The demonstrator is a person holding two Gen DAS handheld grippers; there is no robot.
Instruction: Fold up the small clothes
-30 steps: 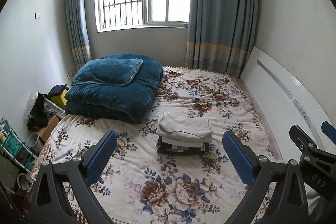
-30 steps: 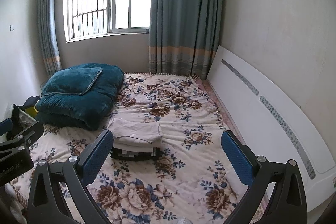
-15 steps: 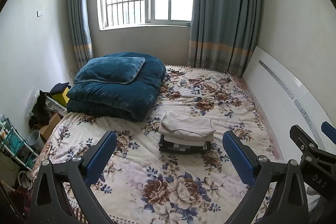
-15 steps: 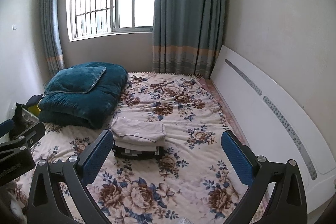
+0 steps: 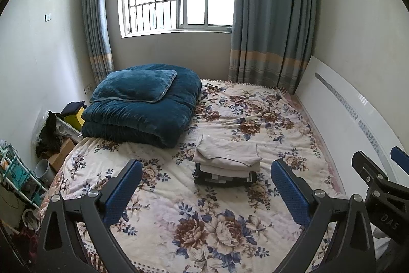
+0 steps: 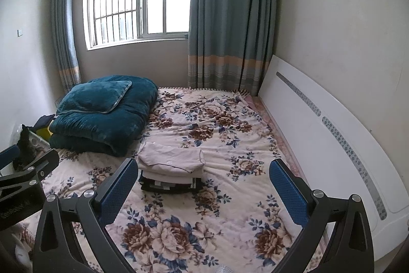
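Observation:
A stack of folded clothes [image 5: 226, 162] lies in the middle of the floral bedspread [image 5: 217, 224], beige pieces on top and a dark checked piece at the bottom. It also shows in the right wrist view [image 6: 170, 170]. My left gripper [image 5: 207, 186] is open and empty, held well above the near end of the bed. My right gripper [image 6: 204, 186] is open and empty too, beside the left one, whose frame shows at the left edge [image 6: 23, 178]. Neither gripper touches the clothes.
A folded teal quilt with a pillow [image 5: 143, 104] lies at the far left of the bed. A white headboard panel [image 6: 332, 134] leans on the right wall. Boxes, a rack and a bucket [image 5: 43, 168] crowd the floor at left. Window and curtains stand behind.
Both grippers have drawn back and risen slightly, so the stack of clothes sits a little lower in both views. The jaws stay open.

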